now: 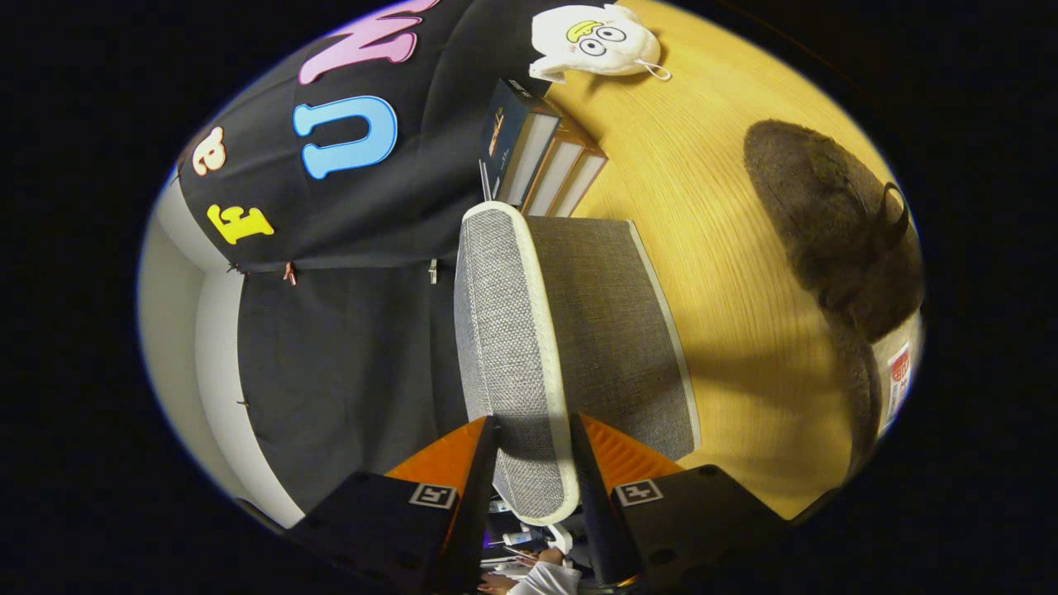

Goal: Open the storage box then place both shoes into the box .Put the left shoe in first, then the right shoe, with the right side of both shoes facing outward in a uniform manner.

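Observation:
A grey fabric storage box (612, 330) stands on the wooden table just ahead of my fingers. Its lid (504, 314), grey weave with a white rim, is tipped up on edge. My gripper (533, 450) is shut on the near rim of that lid, an orange finger (463, 454) pressing on each side. Beyond the box, to its right, a dark brown furry shoe (826, 215) with a heel loop lies on the table. A second brown shape (864, 397) with a light, labelled part adjoins it; I cannot tell if it is the other shoe.
Three books (541, 157) stand in a row past the far end of the box, against the black cloth wall. A white plush toy (595, 37) lies beyond them. The wooden table (727, 248) spreads between box and shoe. A sleeve (545, 578) shows below the fingers.

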`<state>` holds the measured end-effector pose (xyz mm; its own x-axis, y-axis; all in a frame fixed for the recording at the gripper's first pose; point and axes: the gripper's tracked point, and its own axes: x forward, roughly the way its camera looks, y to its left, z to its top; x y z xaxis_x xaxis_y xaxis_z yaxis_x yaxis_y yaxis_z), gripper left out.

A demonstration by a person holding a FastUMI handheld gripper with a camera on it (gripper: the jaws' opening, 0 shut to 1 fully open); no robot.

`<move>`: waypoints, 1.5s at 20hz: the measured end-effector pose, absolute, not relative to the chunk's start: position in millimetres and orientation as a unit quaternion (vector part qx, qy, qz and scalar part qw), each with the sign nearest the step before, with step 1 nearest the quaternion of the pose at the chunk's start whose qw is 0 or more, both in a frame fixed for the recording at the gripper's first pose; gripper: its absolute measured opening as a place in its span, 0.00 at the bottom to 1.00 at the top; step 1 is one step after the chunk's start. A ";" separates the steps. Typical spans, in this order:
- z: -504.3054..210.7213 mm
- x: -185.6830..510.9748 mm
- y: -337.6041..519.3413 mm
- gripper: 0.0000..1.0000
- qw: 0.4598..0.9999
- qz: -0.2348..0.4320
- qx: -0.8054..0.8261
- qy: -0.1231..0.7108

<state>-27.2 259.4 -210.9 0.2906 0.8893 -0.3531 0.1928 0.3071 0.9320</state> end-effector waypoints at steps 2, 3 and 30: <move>-210.3 -29.3 258.2 0.40 0.602 0.282 0.526 0.530; -208.9 -30.7 260.4 0.37 0.595 0.283 0.530 0.534; -51.1 -32.0 375.7 0.04 0.673 0.407 0.431 0.444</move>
<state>-32.0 375.7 -51.1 0.2757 0.9291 -0.2467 -0.1648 0.2986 0.9401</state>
